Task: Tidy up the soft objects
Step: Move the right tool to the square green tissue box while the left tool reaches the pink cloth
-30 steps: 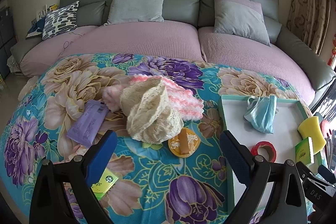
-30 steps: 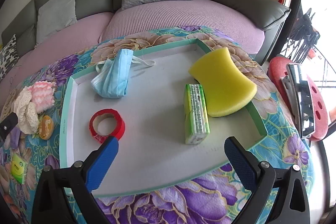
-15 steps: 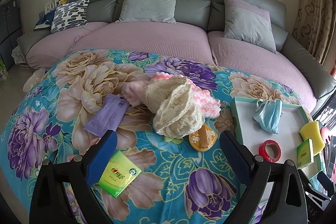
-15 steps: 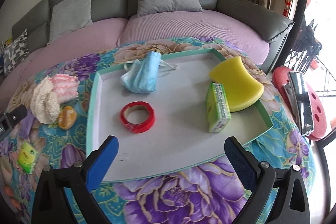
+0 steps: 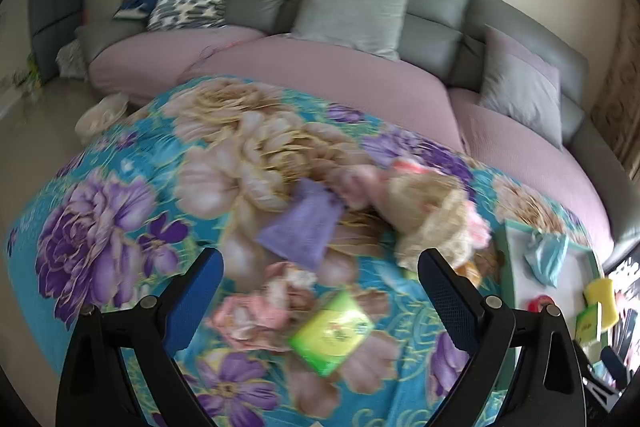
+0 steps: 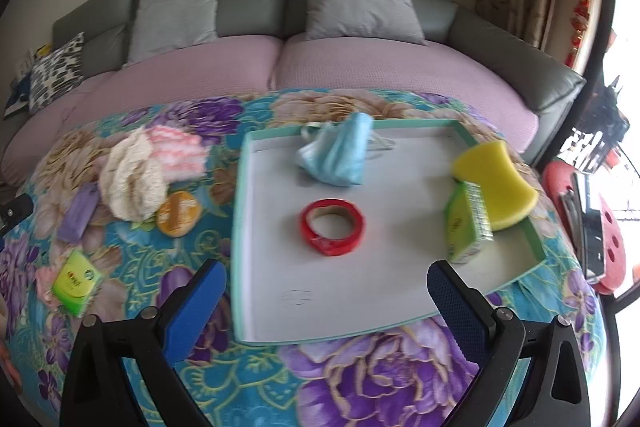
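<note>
We see both the left hand-held gripper (image 5: pixel 320 283) and the right hand-held gripper (image 6: pixel 326 289) spread wide and empty, lower frame; the green tissue pack (image 5: pixel 331 331) lies below the left one on the floral-covered surface (image 5: pixel 120 195).

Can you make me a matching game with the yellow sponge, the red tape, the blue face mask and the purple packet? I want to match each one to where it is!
Things:
1. yellow sponge
2. red tape roll
3. blue face mask
4. purple packet

Places:
A. middle of the tray floor
B. on the flowered blanket, outside the tray
C. propped on the tray's right rim
D. at the tray's far edge

Pairs: 1-C, 2-A, 3-D, 4-B
</note>
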`<state>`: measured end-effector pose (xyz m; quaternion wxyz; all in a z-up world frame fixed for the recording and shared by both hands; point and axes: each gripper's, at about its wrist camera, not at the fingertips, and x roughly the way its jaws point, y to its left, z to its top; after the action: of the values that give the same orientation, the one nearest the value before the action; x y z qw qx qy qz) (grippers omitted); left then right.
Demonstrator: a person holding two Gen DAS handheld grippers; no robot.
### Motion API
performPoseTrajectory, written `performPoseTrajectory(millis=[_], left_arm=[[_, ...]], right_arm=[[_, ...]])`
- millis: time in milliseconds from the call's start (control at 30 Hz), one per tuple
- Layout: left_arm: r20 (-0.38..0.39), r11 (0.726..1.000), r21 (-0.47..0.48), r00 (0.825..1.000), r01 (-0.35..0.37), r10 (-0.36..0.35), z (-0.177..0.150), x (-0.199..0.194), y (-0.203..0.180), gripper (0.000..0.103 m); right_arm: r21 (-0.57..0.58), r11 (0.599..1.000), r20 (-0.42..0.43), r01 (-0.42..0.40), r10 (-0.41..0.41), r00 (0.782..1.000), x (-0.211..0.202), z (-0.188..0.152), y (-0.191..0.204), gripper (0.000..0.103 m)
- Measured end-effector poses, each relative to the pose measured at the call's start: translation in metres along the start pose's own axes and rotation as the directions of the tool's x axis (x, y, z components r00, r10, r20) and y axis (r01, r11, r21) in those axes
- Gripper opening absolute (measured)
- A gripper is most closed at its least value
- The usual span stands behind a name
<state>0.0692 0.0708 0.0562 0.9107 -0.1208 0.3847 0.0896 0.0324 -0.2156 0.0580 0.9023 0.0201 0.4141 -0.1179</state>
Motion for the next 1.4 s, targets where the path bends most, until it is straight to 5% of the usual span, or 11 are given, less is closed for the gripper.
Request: performPoseTrajectory(millis=[300, 500, 900, 1133, 1400], left_arm=[[-0.036, 0.985, -0.156, 0.997, -0.069, 0.065, -0.003, 0.011, 0.070, 0.098], [-0.113, 0.979, -0.192, 0.993, -0.063, 0.042, -0.009, 0.027, 0.086, 0.098], [-0.209, 0.967, -0.250, 0.978, -0.040, -0.014, -0.020, 0.055, 0.103, 0.098], [-0.223, 0.963, -0.264, 0.975, -0.050, -0.011, -0.019, 0.063, 0.111, 0.098], [-0.228, 0.951, -0.303, 0.973, -0.051, -0.020, -0.019, 0.070, 0.122, 0.098]], right_arm=[[-0.132, 0.986, -0.009, -0.104, 0.104, 0.995, 0.000, -0.007, 0.064, 0.102], [-0.210, 0.958, -0.031, -0.196, 0.194, 0.981, 0.002, -0.014, 0.106, 0.102], [-0.347, 0.856, -0.118, -0.382, 0.365, 0.924, 0.016, -0.026, 0.181, 0.102], [-0.427, 0.795, -0.177, -0.431, 0.394, 0.902, 0.028, -0.037, 0.215, 0.102], [-0.435, 0.769, -0.232, -0.469, 0.408, 0.883, 0.049, -0.041, 0.235, 0.102]])
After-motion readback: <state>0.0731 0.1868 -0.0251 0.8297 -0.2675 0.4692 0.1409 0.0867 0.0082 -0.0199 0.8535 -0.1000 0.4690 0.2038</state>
